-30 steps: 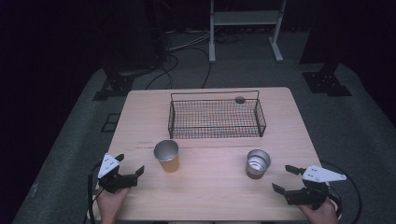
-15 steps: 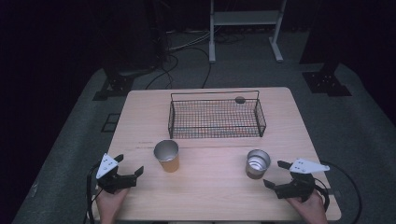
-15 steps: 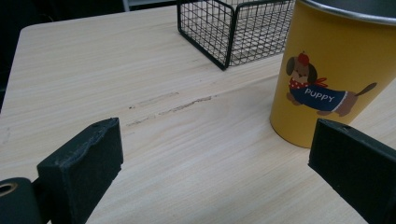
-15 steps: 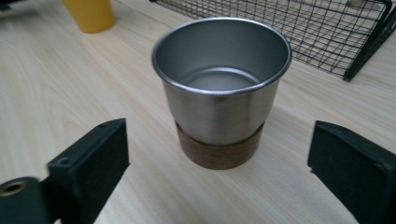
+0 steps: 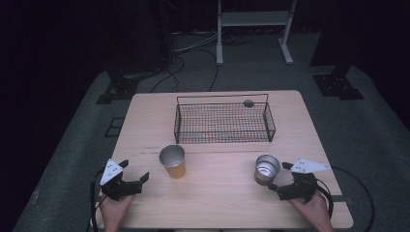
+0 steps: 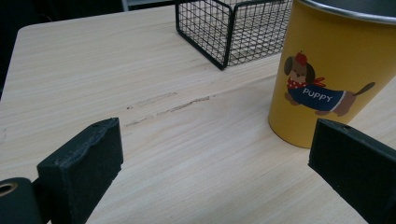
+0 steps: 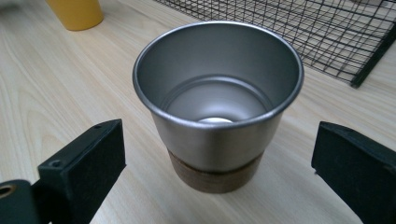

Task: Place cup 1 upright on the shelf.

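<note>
The right gripper [image 7: 219, 175] had its fingers [image 7: 81, 165] spread wide and empty, flanking the steel cup [image 7: 218, 100], which stood upright on the desk [image 7: 56, 84] just ahead. Thin, rigid and probably light, its smooth wall looked slippery; gripping low, near the brown base band, seemed safest. The left gripper [image 6: 210, 172] was likewise wide open and empty near the yellow cup [image 6: 334, 79].

a lab – dark surrounds, floor cables [image 5: 193, 46], equipment stands [image 5: 254, 29].

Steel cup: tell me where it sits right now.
In the high view the steel cup stands upright on the table's right front, just ahead of the open right claw, apart from it.
</note>
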`<state>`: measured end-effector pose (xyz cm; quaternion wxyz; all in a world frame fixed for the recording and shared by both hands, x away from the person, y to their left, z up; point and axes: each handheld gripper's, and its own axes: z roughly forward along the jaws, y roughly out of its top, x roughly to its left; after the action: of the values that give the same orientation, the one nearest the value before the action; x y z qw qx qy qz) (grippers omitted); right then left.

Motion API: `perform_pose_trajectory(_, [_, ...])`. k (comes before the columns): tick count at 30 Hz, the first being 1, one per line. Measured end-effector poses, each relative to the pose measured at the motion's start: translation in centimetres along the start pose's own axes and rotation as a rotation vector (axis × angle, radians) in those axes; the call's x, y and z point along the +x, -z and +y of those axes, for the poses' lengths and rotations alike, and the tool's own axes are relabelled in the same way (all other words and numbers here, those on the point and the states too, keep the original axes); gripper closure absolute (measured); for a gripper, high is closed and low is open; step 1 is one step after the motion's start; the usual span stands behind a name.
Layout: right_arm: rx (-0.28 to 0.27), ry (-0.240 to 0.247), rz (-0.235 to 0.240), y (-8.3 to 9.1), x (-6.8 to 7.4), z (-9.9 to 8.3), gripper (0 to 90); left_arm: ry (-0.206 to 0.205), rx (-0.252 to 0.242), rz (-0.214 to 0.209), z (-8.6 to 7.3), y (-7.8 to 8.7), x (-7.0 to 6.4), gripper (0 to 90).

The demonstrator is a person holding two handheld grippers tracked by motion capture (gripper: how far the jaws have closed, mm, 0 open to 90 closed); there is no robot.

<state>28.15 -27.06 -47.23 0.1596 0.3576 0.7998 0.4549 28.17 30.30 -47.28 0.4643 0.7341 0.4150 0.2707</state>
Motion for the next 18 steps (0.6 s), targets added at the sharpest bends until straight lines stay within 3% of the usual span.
perform_pose_trajectory(18, [0.024,0.019,-0.012,-2.4,0.0,1.3,3.9,0.014,-0.005,0.001,-0.1,0.2,0.2,2.0])
